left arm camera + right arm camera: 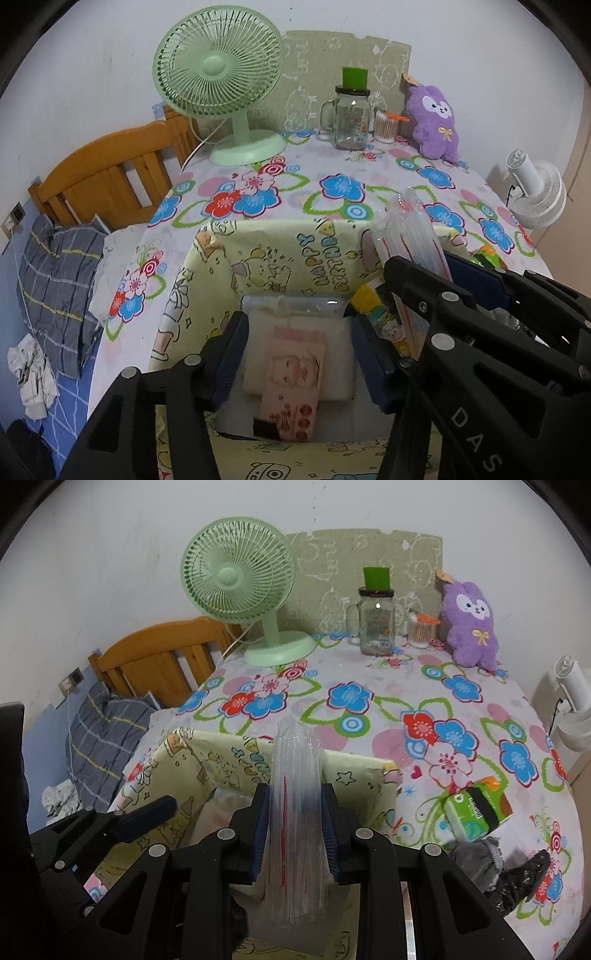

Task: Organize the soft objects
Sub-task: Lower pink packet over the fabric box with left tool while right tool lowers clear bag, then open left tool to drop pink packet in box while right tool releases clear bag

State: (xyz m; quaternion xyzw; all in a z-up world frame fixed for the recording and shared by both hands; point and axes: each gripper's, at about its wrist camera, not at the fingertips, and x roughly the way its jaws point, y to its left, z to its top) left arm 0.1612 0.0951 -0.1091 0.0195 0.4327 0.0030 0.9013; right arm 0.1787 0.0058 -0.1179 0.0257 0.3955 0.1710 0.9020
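A yellow cartoon-print storage box (280, 240) stands on the flowered table, also in the right wrist view (221, 753). Inside it lies a white tissue pack with a pink baby label (295, 365). My left gripper (299, 354) is open over the box, its fingers on either side of that pack. My right gripper (295, 830) is shut on a clear plastic packet with red stripes (295, 812), held over the box; the packet also shows in the left wrist view (410, 236). A purple plush toy (471, 624) sits at the back right.
A green fan (240, 579), a glass jar with a green lid (376, 624) and a cotton swab cup (421, 629) stand at the back. A green tissue pack (476, 808) and a grey cloth item (491, 867) lie at the right. A wooden bed headboard (110, 173) stands at the left.
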